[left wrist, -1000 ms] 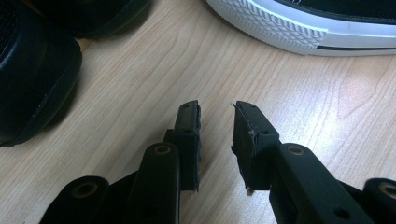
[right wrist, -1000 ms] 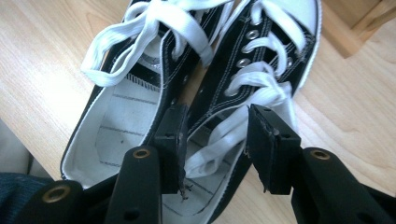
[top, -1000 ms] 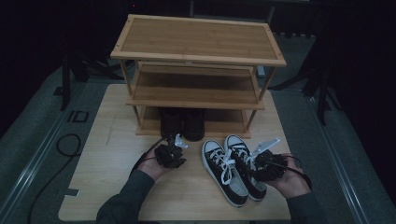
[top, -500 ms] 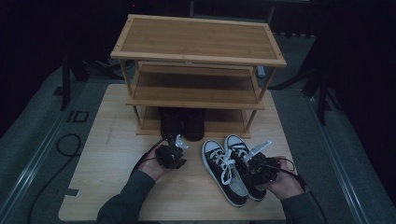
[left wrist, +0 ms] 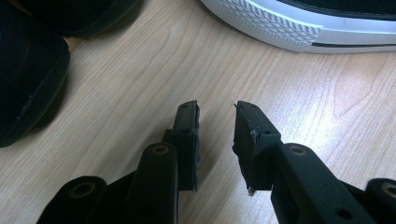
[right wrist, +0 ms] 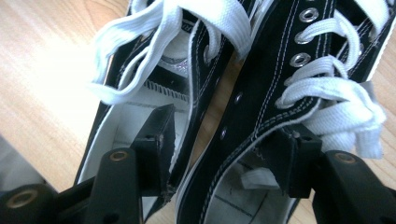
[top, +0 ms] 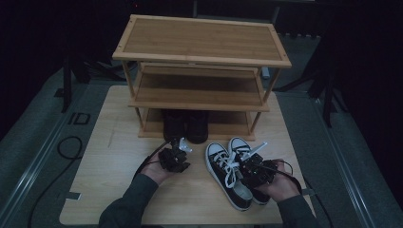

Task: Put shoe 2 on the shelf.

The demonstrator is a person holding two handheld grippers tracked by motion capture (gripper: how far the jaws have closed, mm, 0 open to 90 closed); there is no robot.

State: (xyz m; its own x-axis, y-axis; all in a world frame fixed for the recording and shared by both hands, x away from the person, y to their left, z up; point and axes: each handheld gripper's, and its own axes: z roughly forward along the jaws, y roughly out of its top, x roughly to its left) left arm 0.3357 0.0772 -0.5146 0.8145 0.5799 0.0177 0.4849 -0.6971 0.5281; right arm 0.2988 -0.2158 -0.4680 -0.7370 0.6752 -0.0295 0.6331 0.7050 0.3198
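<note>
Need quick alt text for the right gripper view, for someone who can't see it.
Two black sneakers with white laces lie side by side on a light wooden table. The right gripper has one of its fingers inside each shoe's opening, straddling their adjoining walls.

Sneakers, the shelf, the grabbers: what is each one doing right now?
sneakers: side by side on the table, laced, one jaw inside each.
black shoes: standing on the rack's bottom shelf.
shoe rack: top and middle shelves bare.
left gripper: open, holding nothing.
right gripper: has just been opening, jaws straddling the sneakers' inner sides.
</note>
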